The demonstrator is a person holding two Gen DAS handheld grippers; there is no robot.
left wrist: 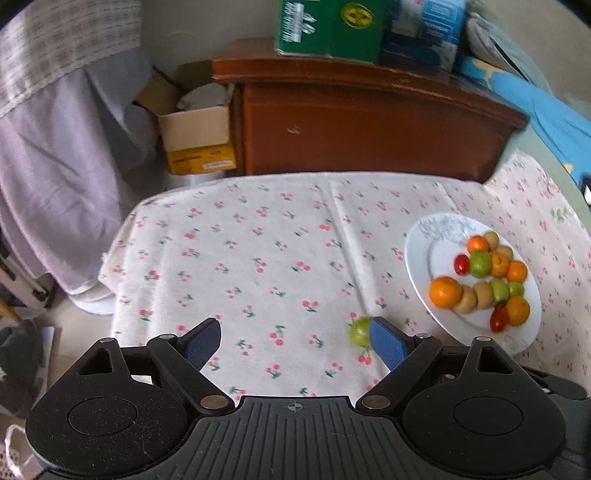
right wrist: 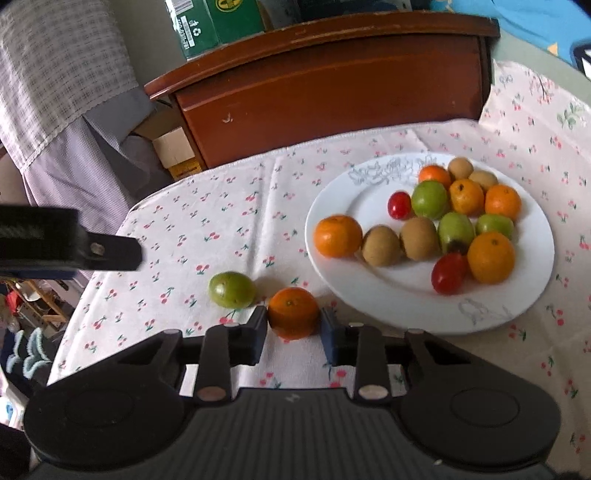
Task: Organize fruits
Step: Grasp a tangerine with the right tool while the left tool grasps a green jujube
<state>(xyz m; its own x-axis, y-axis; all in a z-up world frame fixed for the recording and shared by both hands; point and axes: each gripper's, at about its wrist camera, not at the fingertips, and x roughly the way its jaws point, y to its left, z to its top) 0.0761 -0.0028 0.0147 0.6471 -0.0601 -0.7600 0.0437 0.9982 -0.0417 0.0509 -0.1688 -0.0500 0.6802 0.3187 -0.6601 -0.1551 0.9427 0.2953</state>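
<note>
Gripping a small orange point(right wrist: 293, 313) between its two blue pads, the right gripper point(right wrist: 294, 325) rests low over a cherry-print tablecloth point(right wrist: 207, 236), its jaws drawn narrow around the fruit, with both pads against the fruit's sides. The orange sits on the cloth just in front of the near rim of a white plate point(right wrist: 388, 295). A loose green fruit point(right wrist: 232, 290) lies on the cloth just left of the orange, close by but apart from it.

The plate holds the sorted fruit: a large orange point(right wrist: 337, 236) at its left, two brown kiwis point(right wrist: 381, 246) beside it, green fruits, further oranges and two red cherry tomatoes point(right wrist: 448, 273) among them.

The left gripper point(left wrist: 295, 341) hovers above a bare stretch of the same cloth, its jaws spread wide with nothing between them. From its wrist camera the loose green fruit point(left wrist: 360, 331) shows partly hidden behind the right-hand blue pad, outside the jaws; whether pad and fruit touch cannot be told. In the right wrist view, part of the left gripper point(right wrist: 70, 240) juts in from the left edge.

Beyond the table stand a brown wooden cabinet point(right wrist: 332, 96) with a green carton point(left wrist: 328, 29) on top, and an open cardboard box point(left wrist: 195, 125) beside it.
</note>
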